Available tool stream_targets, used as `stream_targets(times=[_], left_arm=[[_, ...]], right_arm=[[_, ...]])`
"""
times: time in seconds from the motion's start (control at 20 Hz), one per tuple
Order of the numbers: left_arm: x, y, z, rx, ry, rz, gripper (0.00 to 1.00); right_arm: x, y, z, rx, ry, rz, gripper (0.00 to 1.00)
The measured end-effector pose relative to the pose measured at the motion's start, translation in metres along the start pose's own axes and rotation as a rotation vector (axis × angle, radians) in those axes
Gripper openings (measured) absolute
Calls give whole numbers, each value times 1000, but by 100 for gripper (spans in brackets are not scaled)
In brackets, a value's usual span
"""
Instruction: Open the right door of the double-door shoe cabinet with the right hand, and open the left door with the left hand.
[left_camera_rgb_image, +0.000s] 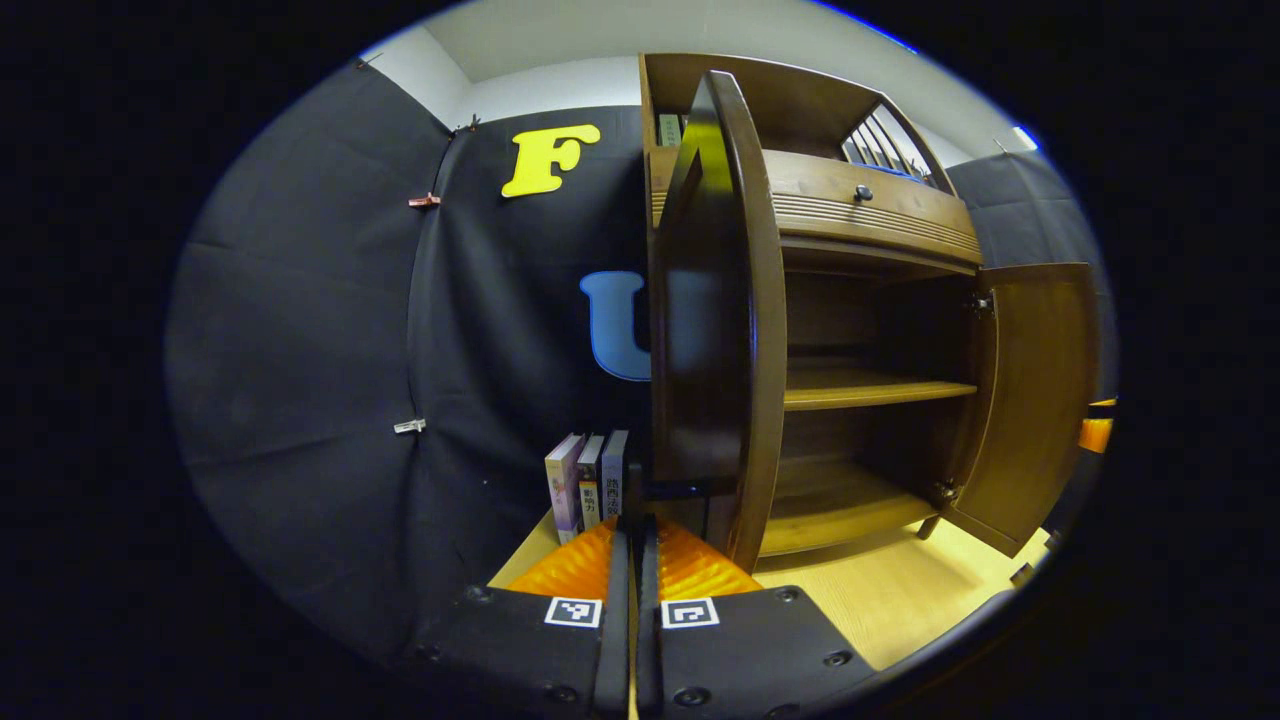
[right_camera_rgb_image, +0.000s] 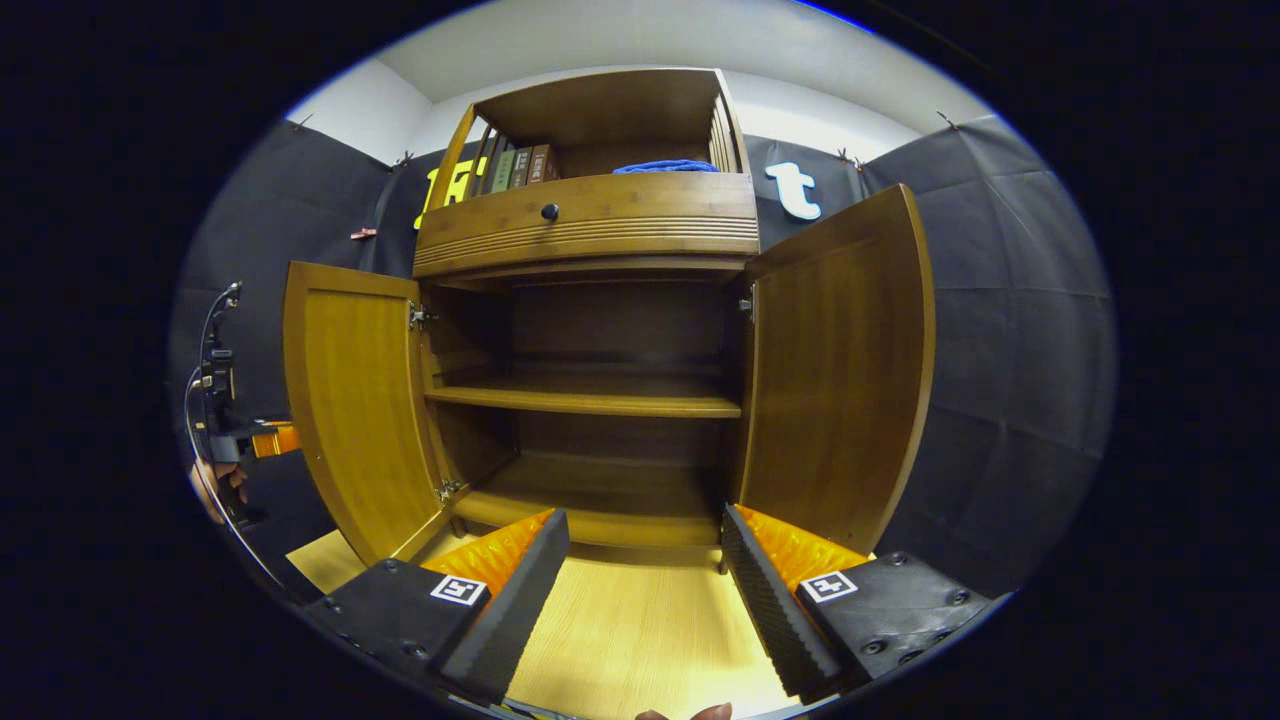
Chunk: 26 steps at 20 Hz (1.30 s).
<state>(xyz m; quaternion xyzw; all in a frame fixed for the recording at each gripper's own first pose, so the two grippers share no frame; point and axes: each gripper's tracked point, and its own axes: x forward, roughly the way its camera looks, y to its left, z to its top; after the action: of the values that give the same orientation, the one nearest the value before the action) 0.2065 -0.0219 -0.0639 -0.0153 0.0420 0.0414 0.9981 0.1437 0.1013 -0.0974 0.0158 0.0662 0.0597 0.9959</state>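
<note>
The wooden shoe cabinet (right_camera_rgb_image: 590, 225) stands with both doors swung out. In the left gripper view, the left door (left_camera_rgb_image: 720, 300) is seen nearly edge-on, and my left gripper (left_camera_rgb_image: 635, 520) is shut on a small dark knob (left_camera_rgb_image: 680, 490) low on its outer face. The right door (left_camera_rgb_image: 1030, 400) hangs open farther off. In the right gripper view, my right gripper (right_camera_rgb_image: 645, 550) is open in front of the cabinet's bottom shelf (right_camera_rgb_image: 590, 500), touching nothing. The left door (right_camera_rgb_image: 355, 410) and right door (right_camera_rgb_image: 840, 370) flank it. The left gripper (right_camera_rgb_image: 215, 400) and a hand show behind the left door.
Three books (left_camera_rgb_image: 588, 485) stand on the pale wooden floor (right_camera_rgb_image: 640, 630) against the black cloth wall, left of the cabinet. A drawer with a round knob (right_camera_rgb_image: 549, 211) sits above the doors. Books and a blue cloth (right_camera_rgb_image: 665, 166) lie on the top shelf.
</note>
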Motion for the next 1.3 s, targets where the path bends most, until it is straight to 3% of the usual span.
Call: stream_targets(times=[0.15, 0.2, 0.35, 1.1, 1.2, 1.3], left_arm=[[-1, 0, 0, -8, 0, -12, 8], [-1, 1, -1, -7, -1, -14, 14], [-1, 3, 0, -13, 3, -5, 12], [-6, 5, -1, -41, 14, 24, 16], [-10, 9, 1, -34, 4, 52, 24], [-20, 12, 3, -5, -10, 73, 39]], right_arm=[[1, 0, 1, 12, -3, -4, 98], [1, 0, 1, 11, -6, -4, 98], [1, 1, 0, 14, -5, -1, 98], [-6, -5, 1, 11, -8, -1, 98], [-4, -5, 2, 14, -10, 1, 98], [-1, -4, 2, 14, -9, 6, 98]])
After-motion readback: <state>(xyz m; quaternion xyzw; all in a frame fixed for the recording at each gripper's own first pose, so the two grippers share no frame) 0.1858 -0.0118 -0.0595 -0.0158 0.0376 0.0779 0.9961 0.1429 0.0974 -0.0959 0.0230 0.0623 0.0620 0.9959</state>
